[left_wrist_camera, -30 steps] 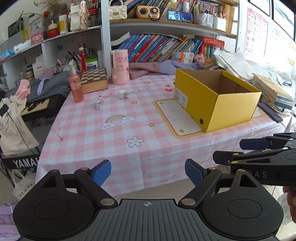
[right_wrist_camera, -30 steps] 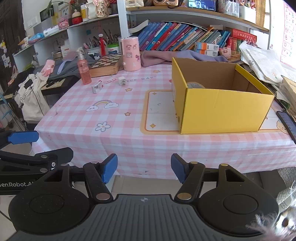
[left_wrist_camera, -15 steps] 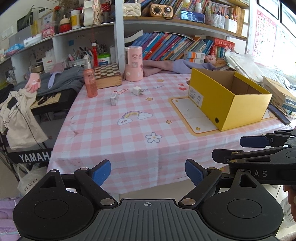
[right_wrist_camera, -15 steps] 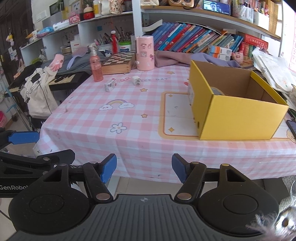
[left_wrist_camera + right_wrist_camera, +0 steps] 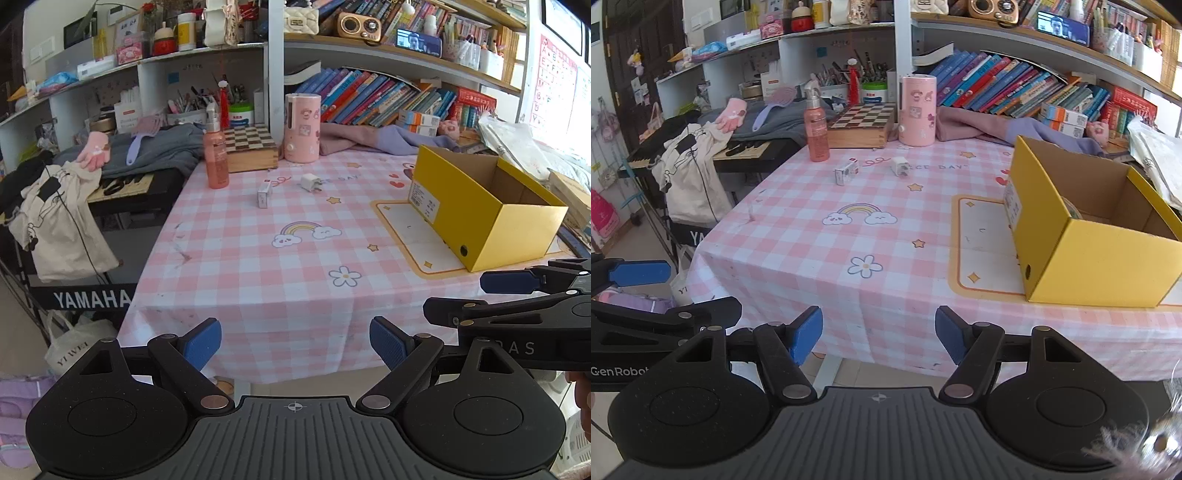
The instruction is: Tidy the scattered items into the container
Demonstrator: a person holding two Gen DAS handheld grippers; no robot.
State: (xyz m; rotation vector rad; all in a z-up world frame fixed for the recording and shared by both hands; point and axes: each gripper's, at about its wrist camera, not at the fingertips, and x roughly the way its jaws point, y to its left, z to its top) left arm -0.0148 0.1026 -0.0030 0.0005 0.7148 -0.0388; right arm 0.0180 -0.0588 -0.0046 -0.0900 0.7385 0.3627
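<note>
Both hand-held grippers hang off the near edge of the checked surface (image 5: 258, 258), the left hand-held gripper (image 5: 295, 341) released wide, the right hand-held gripper (image 5: 879, 334) also released, both empty. A small carton (image 5: 264, 194) and white plug (image 5: 308, 182) lie far left; the yellow box (image 5: 480, 210) stands right, well apart.

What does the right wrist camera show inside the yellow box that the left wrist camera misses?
Only the right wrist view looks over the near wall of the yellow box to a roll of tape inside. Only the left wrist view shows the YAMAHA lettering beside the table. Both show the small white carton, the white charger plug, the pink spray bottle, and both grippers empty.
</note>
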